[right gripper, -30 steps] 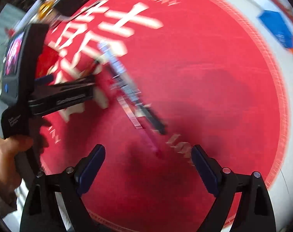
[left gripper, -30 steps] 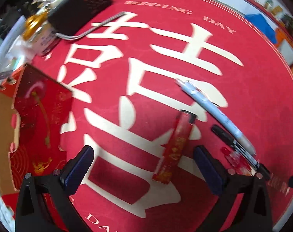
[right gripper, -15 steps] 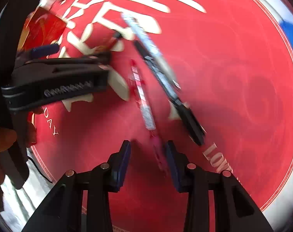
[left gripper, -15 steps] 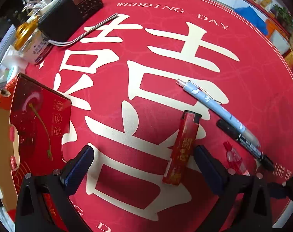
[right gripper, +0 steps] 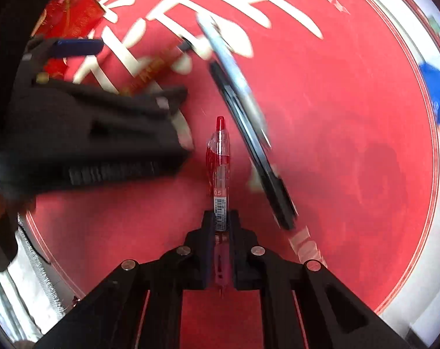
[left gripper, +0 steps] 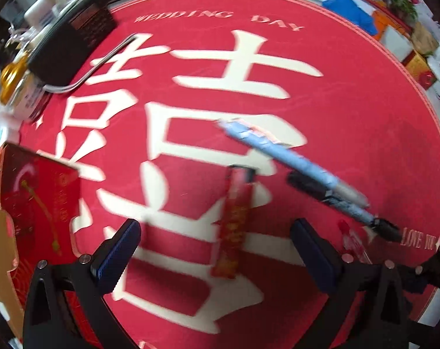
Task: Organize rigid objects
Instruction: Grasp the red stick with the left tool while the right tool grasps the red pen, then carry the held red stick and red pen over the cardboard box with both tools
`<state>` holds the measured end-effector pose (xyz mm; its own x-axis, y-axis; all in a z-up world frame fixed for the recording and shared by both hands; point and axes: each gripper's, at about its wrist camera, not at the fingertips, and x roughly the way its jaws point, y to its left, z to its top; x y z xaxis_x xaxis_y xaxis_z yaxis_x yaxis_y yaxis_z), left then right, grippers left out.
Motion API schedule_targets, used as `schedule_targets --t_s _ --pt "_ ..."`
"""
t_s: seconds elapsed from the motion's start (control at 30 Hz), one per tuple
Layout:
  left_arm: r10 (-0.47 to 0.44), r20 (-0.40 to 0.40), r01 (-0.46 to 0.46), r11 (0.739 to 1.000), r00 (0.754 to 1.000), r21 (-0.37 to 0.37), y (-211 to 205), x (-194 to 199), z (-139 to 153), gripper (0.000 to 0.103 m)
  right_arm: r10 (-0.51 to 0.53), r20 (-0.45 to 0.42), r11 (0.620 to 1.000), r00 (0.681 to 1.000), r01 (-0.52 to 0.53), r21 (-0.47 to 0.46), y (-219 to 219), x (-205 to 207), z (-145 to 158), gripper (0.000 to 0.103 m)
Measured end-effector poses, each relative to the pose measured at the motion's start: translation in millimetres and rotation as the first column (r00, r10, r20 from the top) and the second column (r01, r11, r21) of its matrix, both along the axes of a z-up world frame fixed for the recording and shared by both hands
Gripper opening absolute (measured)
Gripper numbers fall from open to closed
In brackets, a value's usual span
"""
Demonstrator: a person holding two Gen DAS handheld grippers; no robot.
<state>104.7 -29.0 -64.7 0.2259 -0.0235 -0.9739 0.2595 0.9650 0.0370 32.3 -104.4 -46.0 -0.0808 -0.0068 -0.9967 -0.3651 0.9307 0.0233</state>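
Observation:
My right gripper (right gripper: 220, 218) is shut on a red pen (right gripper: 219, 157), which points forward above the red mat (right gripper: 350, 116). That pen also shows in the left wrist view (left gripper: 352, 241), at the lower right. A red lighter (left gripper: 234, 226) lies on the mat between the fingers of my open, empty left gripper (left gripper: 217, 250). A light blue pen (left gripper: 283, 157) and a black pen (left gripper: 336, 203) lie side by side to its right; both show blurred in the right wrist view, the blue pen (right gripper: 231, 64) and the black pen (right gripper: 257, 157).
A red and gold cardboard box (left gripper: 28, 218) lies open at the left. A black case (left gripper: 71, 40), a metal rod (left gripper: 103, 64) and a gold-capped bottle (left gripper: 19, 87) sit at the far left. The left gripper's body (right gripper: 89, 136) fills the right view's left side.
My right gripper has closed on the red pen and lifted it off the mat. My left gripper has drifted slightly but stays open over the lighter.

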Motion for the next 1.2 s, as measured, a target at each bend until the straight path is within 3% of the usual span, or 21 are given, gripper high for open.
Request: schedule_targets --t_s 0.13,0.23,0.33,0.37,0.4,0.43,0.47,0.63,0.9,1.2 --pt "0.056 -0.006 -0.057 0.994 0.998 -0.095 -0.7 0.5 -2.8 0.103 -0.031 -0.02 1.0 0.999 0.031 -0.006 -11.1 -11.2 -0.7 0.011" --pt "0.058 0.023 -0.055 0.993 0.998 -0.102 1.0 -0.8 -2.4 0.103 -0.053 -0.03 0.999 0.998 0.053 0.0 -14.1 -14.0 0.4 0.011" --pt "0.026 0.0 -0.026 0.995 1.0 -0.097 -1.4 -2.1 0.1 0.1 -0.088 -0.014 0.996 0.996 0.088 0.027 -24.7 -12.9 12.4 0.011" --pt "0.015 0.012 -0.014 0.995 1.0 -0.101 -7.4 -4.7 5.0 0.089 -0.096 -0.006 0.995 0.995 0.096 0.036 -23.4 -10.5 16.6 0.011" --pt "-0.008 0.033 0.012 0.994 0.999 -0.109 -9.2 -7.4 9.7 0.064 -0.106 0.005 0.993 0.994 0.106 0.051 -25.5 -12.3 22.9 0.011" --pt "-0.039 0.044 0.044 0.993 0.998 -0.107 -12.1 -10.4 13.4 0.049 -0.117 0.016 0.991 0.993 0.116 0.065 -28.7 -12.6 29.6 0.011" --pt "-0.059 0.034 0.063 0.991 0.998 -0.118 -18.0 -15.4 16.7 0.02 -0.129 0.028 0.989 0.991 0.126 0.076 -34.6 -11.1 35.9 0.011" --pt "0.019 -0.063 -0.03 0.982 0.998 -0.185 -11.8 -34.8 23.7 0.02 -0.198 0.022 0.973 0.98 0.194 0.127 -64.1 -10.9 52.8 0.011" --pt "0.059 -0.071 -0.073 0.976 0.996 -0.205 6.1 -70.2 41.0 0.02 -0.332 -0.055 0.923 0.942 0.337 0.184 -77.6 -33.4 60.8 0.011" --pt "0.146 -0.055 -0.155 0.965 0.988 -0.211 16.9 -86.3 54.1 0.02 -0.351 -0.06 0.913 0.934 0.356 0.199 -65.8 -37.6 71.7 0.011"
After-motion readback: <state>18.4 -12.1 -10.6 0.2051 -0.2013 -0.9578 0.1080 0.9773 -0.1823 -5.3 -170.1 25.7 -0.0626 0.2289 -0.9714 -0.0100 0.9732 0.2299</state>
